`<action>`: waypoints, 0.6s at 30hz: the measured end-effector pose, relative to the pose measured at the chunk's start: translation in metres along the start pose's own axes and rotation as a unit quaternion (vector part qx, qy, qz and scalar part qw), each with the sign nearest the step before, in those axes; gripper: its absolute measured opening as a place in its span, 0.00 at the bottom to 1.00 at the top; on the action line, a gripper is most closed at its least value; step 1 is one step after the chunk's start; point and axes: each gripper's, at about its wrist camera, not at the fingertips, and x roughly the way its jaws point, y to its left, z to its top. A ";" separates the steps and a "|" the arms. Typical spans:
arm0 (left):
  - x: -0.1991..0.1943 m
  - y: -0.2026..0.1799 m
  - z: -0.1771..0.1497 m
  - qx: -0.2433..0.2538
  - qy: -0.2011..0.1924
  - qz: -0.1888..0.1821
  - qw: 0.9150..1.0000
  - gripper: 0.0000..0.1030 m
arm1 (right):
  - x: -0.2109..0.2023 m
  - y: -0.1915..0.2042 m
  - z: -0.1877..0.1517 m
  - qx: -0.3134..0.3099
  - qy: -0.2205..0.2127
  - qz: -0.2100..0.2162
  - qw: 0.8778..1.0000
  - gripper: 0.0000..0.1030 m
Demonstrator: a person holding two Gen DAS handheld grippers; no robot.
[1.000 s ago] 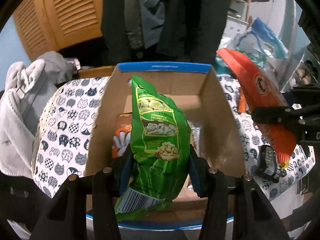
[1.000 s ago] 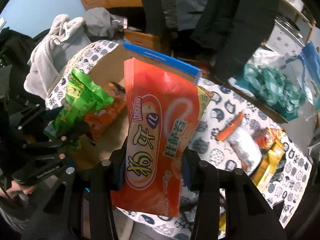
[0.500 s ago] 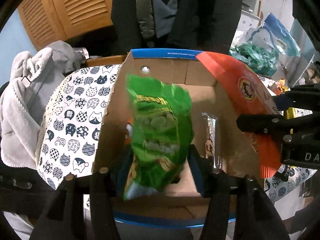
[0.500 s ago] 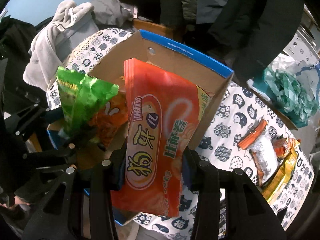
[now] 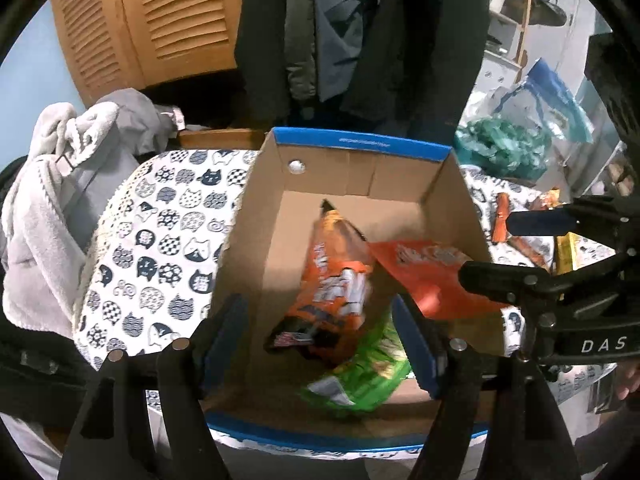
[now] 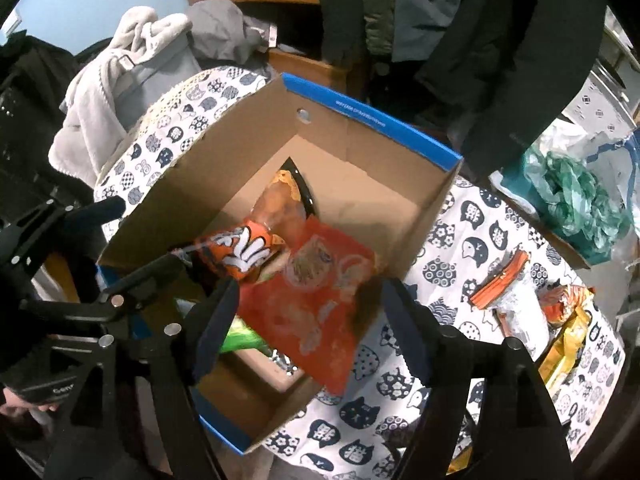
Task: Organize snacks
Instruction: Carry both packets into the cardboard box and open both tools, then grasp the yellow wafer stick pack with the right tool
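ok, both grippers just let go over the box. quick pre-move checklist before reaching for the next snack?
1. Left gripper open, nothing held: ok.
2. Right gripper open, nothing held: ok.
3. Green snack bag inside the brown cardboard box: ok.
4. Red-orange snack bag fully inside the box: not ok, it leans over the right wall.
5. Orange chip bag lying in the box: ok.
6. Remaining snack packets on the cat-print tablecloth, free to grasp: ok.
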 end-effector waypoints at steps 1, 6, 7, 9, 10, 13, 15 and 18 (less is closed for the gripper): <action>0.000 -0.003 0.001 0.003 0.000 -0.002 1.000 0.74 | -0.002 -0.002 -0.001 0.002 -0.002 -0.001 1.000 0.73; -0.005 -0.019 0.002 0.028 -0.009 0.000 1.000 0.74 | -0.016 -0.016 -0.011 0.016 -0.014 -0.007 1.000 0.73; -0.006 -0.022 0.002 0.031 -0.010 -0.001 0.999 0.74 | -0.018 -0.019 -0.013 0.020 -0.016 -0.008 1.000 0.73; -0.008 -0.027 0.002 0.033 -0.012 -0.006 0.999 0.74 | -0.024 -0.030 -0.018 0.033 -0.019 -0.004 0.999 0.73; -0.009 -0.031 0.003 0.035 -0.013 -0.010 0.999 0.74 | -0.027 -0.035 -0.021 0.038 -0.022 -0.004 0.999 0.73; -0.013 -0.040 0.005 0.042 -0.019 -0.014 0.999 0.74 | -0.037 -0.052 -0.033 0.053 -0.028 -0.009 0.998 0.73; -0.018 -0.044 0.006 0.041 -0.025 -0.018 0.999 0.74 | -0.042 -0.063 -0.039 0.063 -0.029 -0.012 0.997 0.73; -0.024 -0.053 0.008 0.038 -0.034 -0.037 0.998 0.74 | -0.048 -0.083 -0.052 0.083 -0.030 -0.016 0.996 0.73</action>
